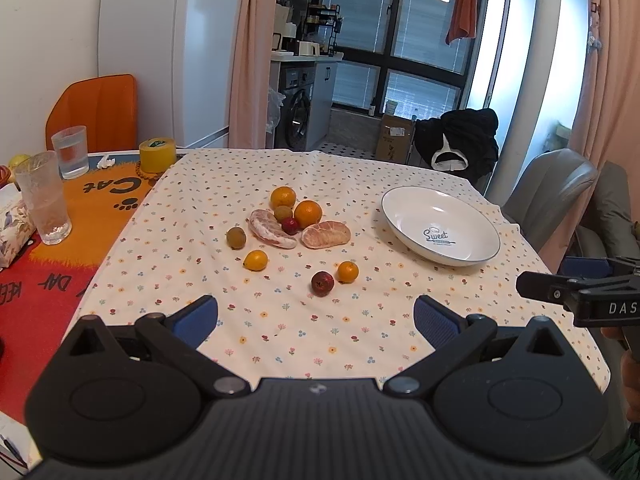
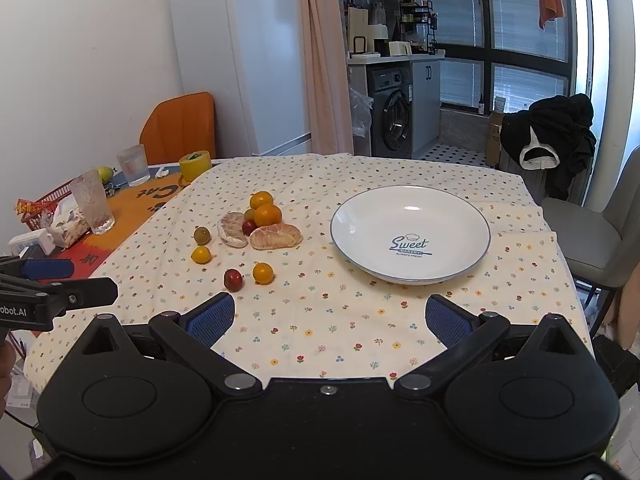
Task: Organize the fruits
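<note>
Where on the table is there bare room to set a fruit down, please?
The white plate is empty. The cloth is bare between the fruit and the open right tongs, and behind the plate. It is crowded around the fruit pile and the glasses at left.

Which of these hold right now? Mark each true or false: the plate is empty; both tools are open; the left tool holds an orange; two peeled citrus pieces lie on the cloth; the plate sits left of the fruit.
1. The plate is empty: true.
2. The left tool and right tool are open: true.
3. The left tool holds an orange: false, it holds nothing; the fruit lies on the tablecloth.
4. Two peeled citrus pieces lie on the cloth: true.
5. The plate sits left of the fruit: false, it sits to their right.
</note>
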{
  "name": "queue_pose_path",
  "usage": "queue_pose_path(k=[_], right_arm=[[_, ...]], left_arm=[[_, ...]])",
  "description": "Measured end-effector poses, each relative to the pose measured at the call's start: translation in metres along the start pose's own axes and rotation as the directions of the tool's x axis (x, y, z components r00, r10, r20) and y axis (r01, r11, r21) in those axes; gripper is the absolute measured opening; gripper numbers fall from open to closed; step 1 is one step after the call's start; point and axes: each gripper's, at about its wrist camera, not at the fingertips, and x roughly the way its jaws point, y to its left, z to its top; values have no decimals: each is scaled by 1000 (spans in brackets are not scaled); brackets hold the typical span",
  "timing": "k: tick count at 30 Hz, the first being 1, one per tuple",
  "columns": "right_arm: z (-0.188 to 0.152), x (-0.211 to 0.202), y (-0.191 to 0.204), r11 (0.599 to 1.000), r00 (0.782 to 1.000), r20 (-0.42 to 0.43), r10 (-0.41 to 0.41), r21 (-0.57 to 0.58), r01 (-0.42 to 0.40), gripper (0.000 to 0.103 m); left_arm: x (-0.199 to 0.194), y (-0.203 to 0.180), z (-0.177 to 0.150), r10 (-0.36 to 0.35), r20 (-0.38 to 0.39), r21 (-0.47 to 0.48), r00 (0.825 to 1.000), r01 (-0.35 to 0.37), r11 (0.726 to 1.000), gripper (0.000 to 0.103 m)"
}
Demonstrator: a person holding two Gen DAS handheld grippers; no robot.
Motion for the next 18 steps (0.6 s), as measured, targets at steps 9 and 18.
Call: queue_pose_path(k=[9, 18], right_arm=[[1, 0, -1, 1000, 1000, -3, -2, 6, 2, 103], [1, 0, -5, 1000, 1000, 0, -6, 21, 6, 103]], left_arm=[[1, -1, -1, 0, -1, 4, 1000, 0, 1000, 103], [-1, 2, -1, 0, 6, 0, 1000, 0, 1000, 103]])
